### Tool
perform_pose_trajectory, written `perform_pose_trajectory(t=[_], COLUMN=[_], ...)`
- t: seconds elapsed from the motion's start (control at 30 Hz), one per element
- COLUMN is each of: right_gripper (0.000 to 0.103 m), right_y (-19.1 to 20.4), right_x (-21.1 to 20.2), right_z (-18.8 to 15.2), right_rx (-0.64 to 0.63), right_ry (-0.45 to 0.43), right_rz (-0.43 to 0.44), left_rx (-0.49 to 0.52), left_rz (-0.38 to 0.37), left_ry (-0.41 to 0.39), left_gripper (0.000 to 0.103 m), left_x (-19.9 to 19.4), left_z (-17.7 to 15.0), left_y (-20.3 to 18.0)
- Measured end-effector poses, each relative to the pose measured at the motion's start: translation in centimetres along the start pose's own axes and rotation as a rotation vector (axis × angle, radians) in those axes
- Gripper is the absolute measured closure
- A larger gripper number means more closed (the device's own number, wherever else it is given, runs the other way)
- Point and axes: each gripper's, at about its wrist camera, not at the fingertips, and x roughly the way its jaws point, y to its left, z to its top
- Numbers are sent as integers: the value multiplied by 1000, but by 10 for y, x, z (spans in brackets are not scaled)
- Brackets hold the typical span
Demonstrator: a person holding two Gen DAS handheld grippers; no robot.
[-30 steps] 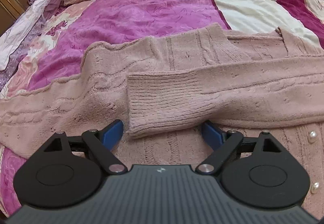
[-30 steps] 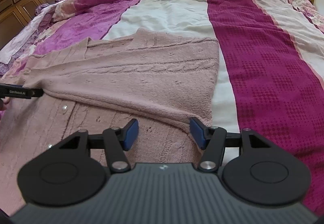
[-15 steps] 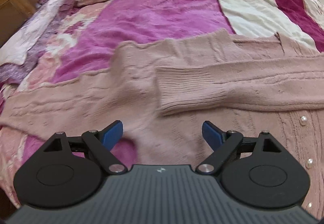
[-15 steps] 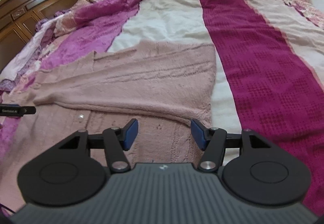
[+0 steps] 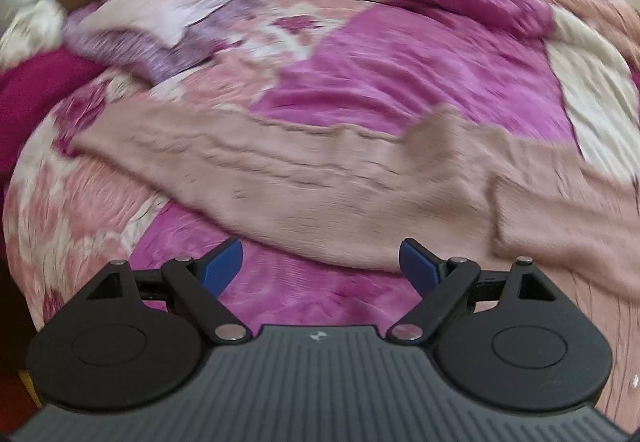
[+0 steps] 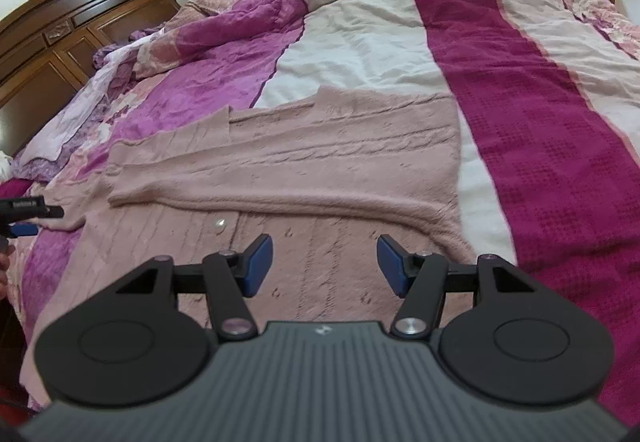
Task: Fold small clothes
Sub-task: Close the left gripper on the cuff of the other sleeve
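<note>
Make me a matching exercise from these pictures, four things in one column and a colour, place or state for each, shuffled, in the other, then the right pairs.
Things:
1. cardigan
2. folded sleeve
3. right gripper
4. headboard

Descriptions:
A. dark brown wood, far left in the right wrist view
B. open, holding nothing, over the knit
C. dusty pink knit, spread flat on the bedspread
D. laid across the garment's body, above the buttons

Pairs: 1-C, 2-D, 3-B, 4-A
</note>
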Motion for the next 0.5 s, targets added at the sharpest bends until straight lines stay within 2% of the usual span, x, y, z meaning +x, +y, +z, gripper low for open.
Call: perform_pose_trajectory(t=[0.13,0.33,0.5], right_gripper=[43,43,43], right_y=[10,22,30], right_x=[7,19,25], right_z=[-8,-18,-19], right_rx=[-14,-28,-38], right_ry=[27,82,96], right_rz=[10,16,11], left_rx=[-112,-150,-159], left_rz=[31,60,67], left_ry=[0,14,28], left_gripper=[13,13,13], left_x=[12,28,43], left_z=[4,12,18], left_y=[25,38,43])
